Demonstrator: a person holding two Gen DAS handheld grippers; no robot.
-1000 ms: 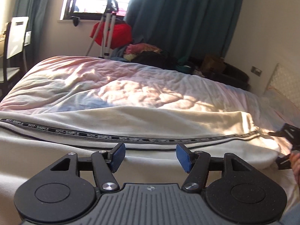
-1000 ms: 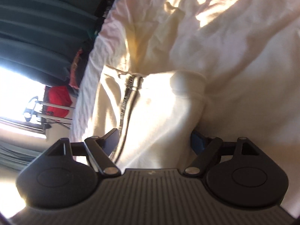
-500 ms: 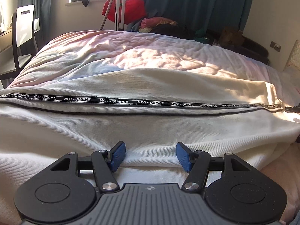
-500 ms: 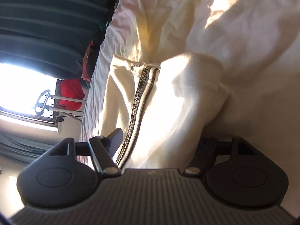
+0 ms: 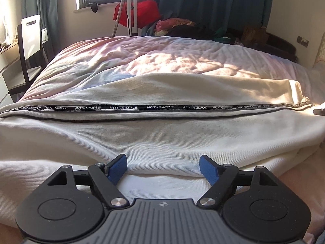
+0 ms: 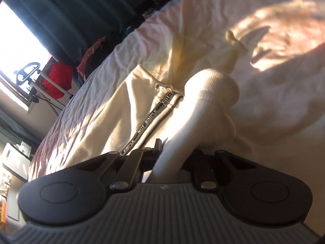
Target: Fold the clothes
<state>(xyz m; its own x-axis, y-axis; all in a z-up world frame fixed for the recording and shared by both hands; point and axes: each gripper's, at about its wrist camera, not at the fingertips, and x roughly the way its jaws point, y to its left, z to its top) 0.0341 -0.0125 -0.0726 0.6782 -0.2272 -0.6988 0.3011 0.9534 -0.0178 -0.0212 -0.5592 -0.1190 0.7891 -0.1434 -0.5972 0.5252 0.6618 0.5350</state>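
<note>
We see the cream garment spread flat across the bed, its black lettered tape running crosswise. The left gripper sits low over the near hem, its jaws having just opened wider, blue pads apart and pinching nothing. The right gripper has just closed, clamping a bunched fold of the garment's ribbed edge
</note>
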